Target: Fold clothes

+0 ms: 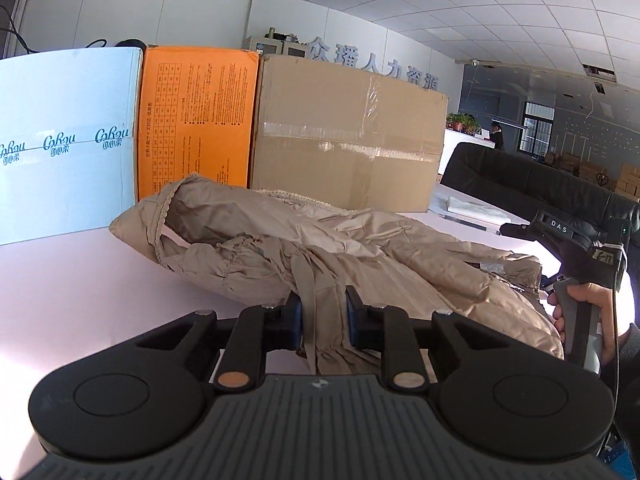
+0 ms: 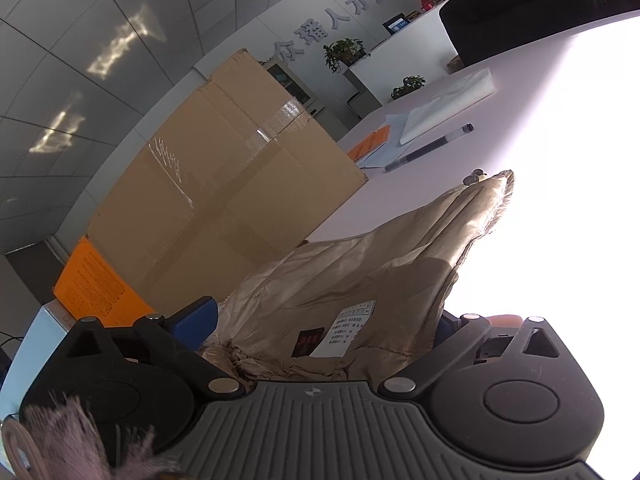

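Observation:
A crumpled beige padded jacket lies on the white table. My left gripper is shut on a bunched fold of the jacket near its front edge, with cloth hanging between the blue pads. The right gripper's body shows at the jacket's right end, held by a hand. In the right wrist view the jacket fills the space between my right gripper's widely spread fingers, with its white care label showing. The fabric lies over the gripper and its right finger is mostly hidden.
Three boxes stand along the table's far side: a white one, an orange one and a large brown carton. A pen, papers and an orange card lie beyond the jacket. A black sofa is at the right.

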The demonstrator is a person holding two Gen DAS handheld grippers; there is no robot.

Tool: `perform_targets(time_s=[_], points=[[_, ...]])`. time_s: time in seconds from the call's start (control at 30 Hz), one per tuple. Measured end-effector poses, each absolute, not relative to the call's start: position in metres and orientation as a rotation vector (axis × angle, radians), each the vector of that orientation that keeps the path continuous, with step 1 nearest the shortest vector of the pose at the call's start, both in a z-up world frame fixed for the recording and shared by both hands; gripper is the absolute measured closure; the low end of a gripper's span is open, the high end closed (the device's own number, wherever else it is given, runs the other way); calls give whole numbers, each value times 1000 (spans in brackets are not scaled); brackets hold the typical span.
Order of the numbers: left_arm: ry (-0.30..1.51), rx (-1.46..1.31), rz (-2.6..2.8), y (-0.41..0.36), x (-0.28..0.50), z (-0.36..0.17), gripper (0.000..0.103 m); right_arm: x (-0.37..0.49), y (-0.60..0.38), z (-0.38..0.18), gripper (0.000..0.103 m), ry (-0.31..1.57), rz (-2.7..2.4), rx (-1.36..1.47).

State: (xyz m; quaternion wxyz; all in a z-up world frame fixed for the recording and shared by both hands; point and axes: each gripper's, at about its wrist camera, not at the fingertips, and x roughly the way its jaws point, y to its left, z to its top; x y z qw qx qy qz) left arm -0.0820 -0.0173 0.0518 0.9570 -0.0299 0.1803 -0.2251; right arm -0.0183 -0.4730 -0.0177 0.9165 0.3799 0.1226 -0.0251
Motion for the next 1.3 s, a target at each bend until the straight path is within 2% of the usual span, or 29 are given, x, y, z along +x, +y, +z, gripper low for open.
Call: perform_targets(time_s=[0.23, 0.33, 0.6, 0.63, 0.67, 0.7, 0.77, 1.0, 1.3], points=[[327, -79, -424, 15, -111, 72, 85, -28, -475, -20, 0, 237, 112, 802], [326, -61, -404, 29, -121, 76, 84, -28, -475, -20, 0, 306, 176, 798], [439, 111, -368, 38, -138, 38, 72, -59, -470, -11, 0, 476, 172, 744], [444, 113, -364, 40, -140, 34, 69, -65, -469, -11, 0, 493, 164, 729], [444, 112, -357, 42, -141, 32, 60, -71, -468, -11, 0, 507, 152, 711], [436, 114, -350, 45, -144, 31, 45, -76, -466, -10, 0, 514, 142, 696], [402, 126, -340, 52, -151, 33, 27, -89, -464, -8, 0, 517, 123, 681], [330, 193, -275, 76, -164, 53, 20, -129, -460, 9, 0, 478, 8, 704], [271, 380, -151, 83, -142, 98, 17, -154, -444, 65, 0, 185, -109, 610]])
